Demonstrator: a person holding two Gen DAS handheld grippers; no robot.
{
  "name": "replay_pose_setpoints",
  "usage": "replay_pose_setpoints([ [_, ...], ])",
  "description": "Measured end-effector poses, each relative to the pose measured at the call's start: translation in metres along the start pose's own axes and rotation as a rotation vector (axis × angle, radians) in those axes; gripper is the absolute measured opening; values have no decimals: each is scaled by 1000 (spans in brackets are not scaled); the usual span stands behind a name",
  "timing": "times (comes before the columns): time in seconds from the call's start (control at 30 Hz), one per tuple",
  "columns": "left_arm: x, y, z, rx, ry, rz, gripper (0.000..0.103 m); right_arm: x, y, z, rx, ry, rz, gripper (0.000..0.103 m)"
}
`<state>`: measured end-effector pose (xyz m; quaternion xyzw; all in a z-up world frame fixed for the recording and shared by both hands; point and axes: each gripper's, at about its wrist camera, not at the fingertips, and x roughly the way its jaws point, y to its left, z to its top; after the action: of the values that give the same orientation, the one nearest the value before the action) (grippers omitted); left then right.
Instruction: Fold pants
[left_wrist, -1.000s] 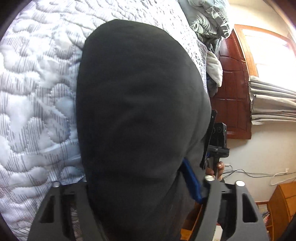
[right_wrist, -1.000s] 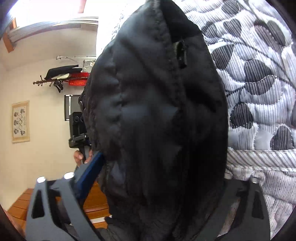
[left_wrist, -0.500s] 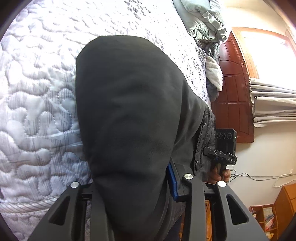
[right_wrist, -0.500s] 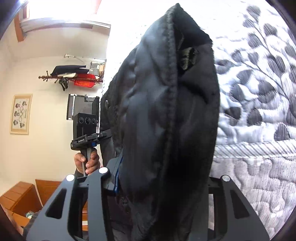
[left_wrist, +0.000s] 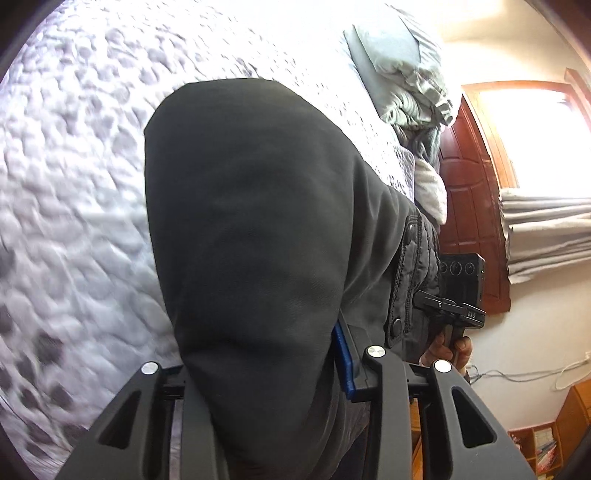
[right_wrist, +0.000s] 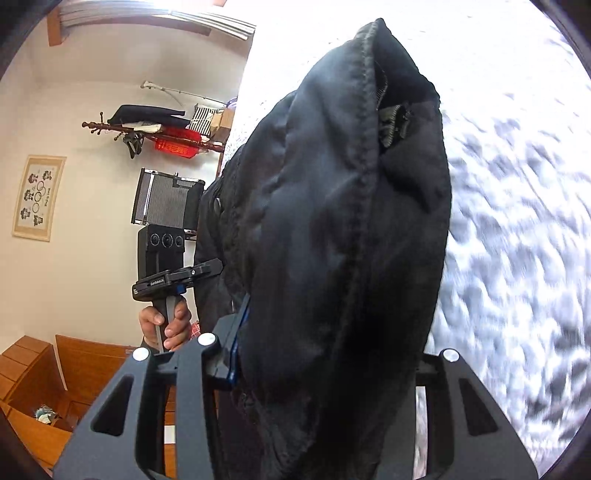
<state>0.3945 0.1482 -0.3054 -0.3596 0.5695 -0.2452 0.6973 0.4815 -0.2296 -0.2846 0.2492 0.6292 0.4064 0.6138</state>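
Note:
The black pants (left_wrist: 251, 236) hang in front of the left wrist camera, filling the middle of the view. My left gripper (left_wrist: 266, 373) is shut on the pants fabric, which hides the fingertips. In the right wrist view the pants (right_wrist: 332, 236) show a seam and zipper near the top. My right gripper (right_wrist: 325, 365) is shut on the pants as well. Both hold the garment lifted above the quilted bed (left_wrist: 74, 184). Each wrist view shows the other hand-held gripper, the right one in the left wrist view (left_wrist: 458, 295) and the left one in the right wrist view (right_wrist: 166, 266).
The white and grey quilted bedspread (right_wrist: 517, 240) lies beneath. Grey pillows and bedding (left_wrist: 402, 77) are piled at the bed's far end by a dark wooden door (left_wrist: 469, 206). A coat rack (right_wrist: 147, 129) and wooden furniture (right_wrist: 37, 376) stand by the wall.
Both grippers have pulled back and up with the pants, so more of the bed and room shows. The bedspread is motion-blurred now.

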Motion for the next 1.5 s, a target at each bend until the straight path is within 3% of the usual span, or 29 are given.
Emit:
replay_pose_setpoints([
  [0.27, -16, 56, 69, -100, -8, 20, 36, 64, 4, 82, 0, 44, -25, 42],
  [0.47, -10, 92, 88, -152, 8, 14, 39, 99, -21, 109, 50, 84, -58, 46],
  [0.6, -7, 104, 83, -143, -4, -9, 47, 105, -32, 105, 52, 92, -61, 53],
  [0.67, -10, 110, 79, -146, -31, -13, 57, 110, -26, 106, 65, 86, -68, 66],
  [0.73, -16, 112, 72, -146, -61, -10, 61, 106, -24, 102, 75, 69, -77, 70],
  [0.97, -69, 87, 33, -50, -306, 110, 73, 53, -16, 72, 63, -77, -97, 74],
  [1.1, -60, 71, 18, 17, -301, 272, 73, 49, -15, 55, 33, -91, -228, 74],
  [1.17, -51, 74, 14, 19, -289, 319, 75, 51, -17, 52, 30, -90, -281, 76],
  [1.27, -44, 83, 13, -20, -297, 308, 77, 56, -16, 50, 1, -94, -336, 77],
  [1.4, -62, 86, 7, -57, -345, 228, 75, 39, -9, 44, 9, -147, -315, 77],
  [1.5, -87, 76, -4, -41, -409, 200, 82, 23, 5, 29, 7, -211, -303, 81],
])
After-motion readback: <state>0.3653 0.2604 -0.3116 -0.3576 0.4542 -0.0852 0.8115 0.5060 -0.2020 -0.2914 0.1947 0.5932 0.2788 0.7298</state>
